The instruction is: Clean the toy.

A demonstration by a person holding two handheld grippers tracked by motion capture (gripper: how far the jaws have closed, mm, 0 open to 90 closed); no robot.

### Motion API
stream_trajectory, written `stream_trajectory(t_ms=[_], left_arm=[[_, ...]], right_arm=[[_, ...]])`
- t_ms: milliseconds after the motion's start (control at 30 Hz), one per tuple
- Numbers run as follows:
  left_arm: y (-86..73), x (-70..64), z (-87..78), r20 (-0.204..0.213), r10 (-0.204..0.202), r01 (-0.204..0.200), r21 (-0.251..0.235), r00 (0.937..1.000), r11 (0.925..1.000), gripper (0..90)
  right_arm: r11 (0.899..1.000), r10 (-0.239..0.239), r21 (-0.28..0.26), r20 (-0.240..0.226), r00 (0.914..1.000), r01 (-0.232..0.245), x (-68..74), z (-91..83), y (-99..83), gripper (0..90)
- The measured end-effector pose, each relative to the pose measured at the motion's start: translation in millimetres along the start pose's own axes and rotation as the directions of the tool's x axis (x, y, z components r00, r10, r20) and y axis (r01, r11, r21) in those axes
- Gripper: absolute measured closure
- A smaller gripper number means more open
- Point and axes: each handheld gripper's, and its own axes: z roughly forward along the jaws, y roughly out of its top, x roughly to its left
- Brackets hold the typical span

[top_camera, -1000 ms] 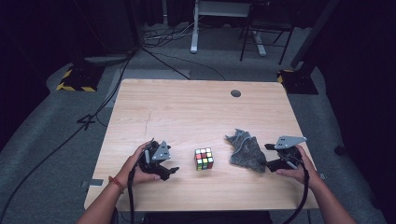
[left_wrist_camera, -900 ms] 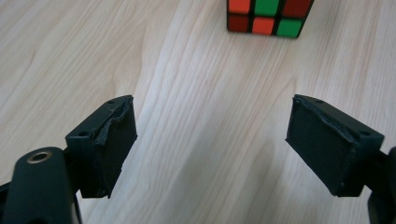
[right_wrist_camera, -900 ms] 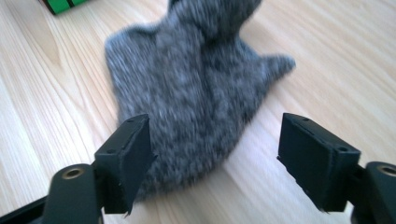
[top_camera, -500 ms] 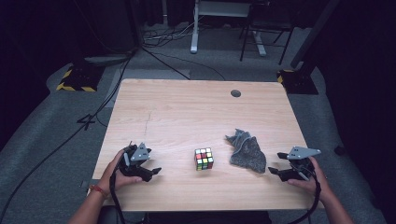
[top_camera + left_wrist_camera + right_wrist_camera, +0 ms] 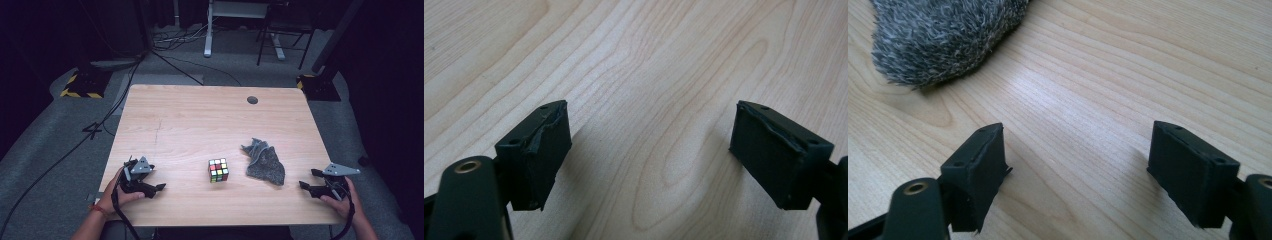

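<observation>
Both jaw pairs spread, empty. Right gripper (image 5: 309,180) nearest the grey cloth (image 5: 265,163), right of cube (image 5: 218,170): probably approach low, pinch an edge. Left gripper (image 5: 153,184) idle.

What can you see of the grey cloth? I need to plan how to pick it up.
The grey cloth is a small, fuzzy, towel-like rag lying crumpled on the wooden table, right of the puzzle cube and apart from it. Its far end is bunched into raised folds; its near end lies flatter and rounded. In the right gripper view its short, bristly pile shows ahead of the open right tongs, which do not touch it.
</observation>
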Motion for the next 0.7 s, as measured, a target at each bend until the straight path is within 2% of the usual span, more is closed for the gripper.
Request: stream_trajectory(t_ms=[200,700], left_arm=[[-0.2,-2.2,0.0,-0.015,-0.014,0.014,0.001,0.9998,0.9999,16.7],[-0.3,-2.3,0.1,-0.014,-0.02,0.02,0.001,0.9997,0.9998,16.5]], right_arm=[[1.0,-0.001,-0.001,0.0,1.0,0.001,0.1,0.1,-0.2,22.6],[1.0,0.001,-0.001,0.003,1.0,-0.001,0.3,0.0,-0.4,22.6]])
